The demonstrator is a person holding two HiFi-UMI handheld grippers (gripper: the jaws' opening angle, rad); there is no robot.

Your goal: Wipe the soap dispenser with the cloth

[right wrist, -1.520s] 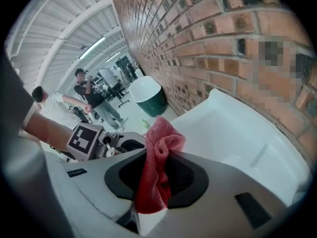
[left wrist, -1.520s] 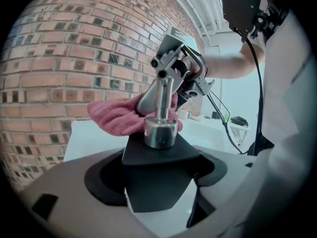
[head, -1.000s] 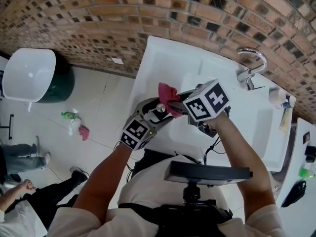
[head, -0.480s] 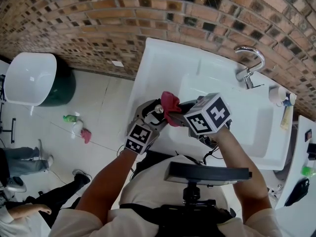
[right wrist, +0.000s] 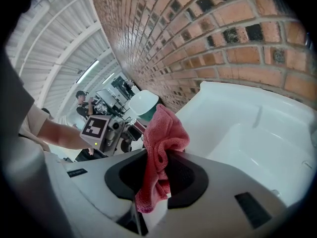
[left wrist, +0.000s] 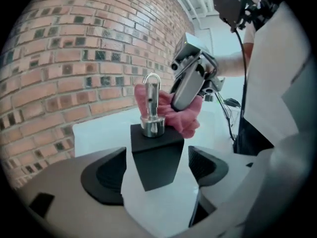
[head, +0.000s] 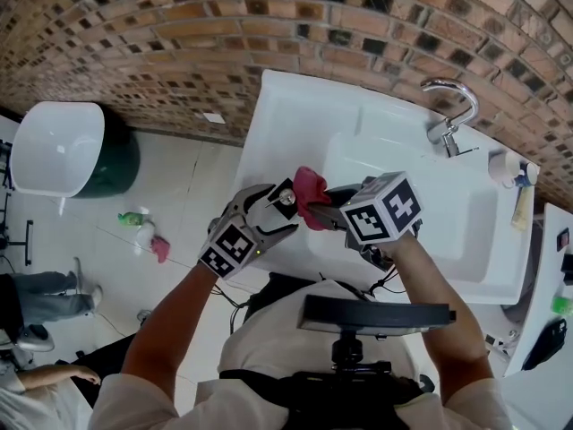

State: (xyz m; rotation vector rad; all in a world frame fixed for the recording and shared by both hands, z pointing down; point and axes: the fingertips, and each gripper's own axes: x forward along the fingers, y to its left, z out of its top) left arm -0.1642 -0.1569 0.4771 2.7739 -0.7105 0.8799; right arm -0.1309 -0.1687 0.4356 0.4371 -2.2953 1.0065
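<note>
Pinches the pink cloth (right wrist: pixel 161 143) tight in the fingers (right wrist: pixel 190 180) of the right gripper (right wrist: pixel 157 185), pressing it against the silver pump of the soap dispenser (left wrist: pixel 154 155). Brackets the dispenser's black body with the left gripper (left wrist: pixel 157 175), fingers spread wide and just now opening further, a sliver of gap on each side. Happens over the front rim of the white sink (head: pixel 295 115), near the brick wall (head: pixel 179 34).

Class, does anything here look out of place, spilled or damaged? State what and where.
A bottle lies on the floor left of the sink, with a pink rag beside it. Both look dropped rather than put away. No spill or breakage shows.
</note>
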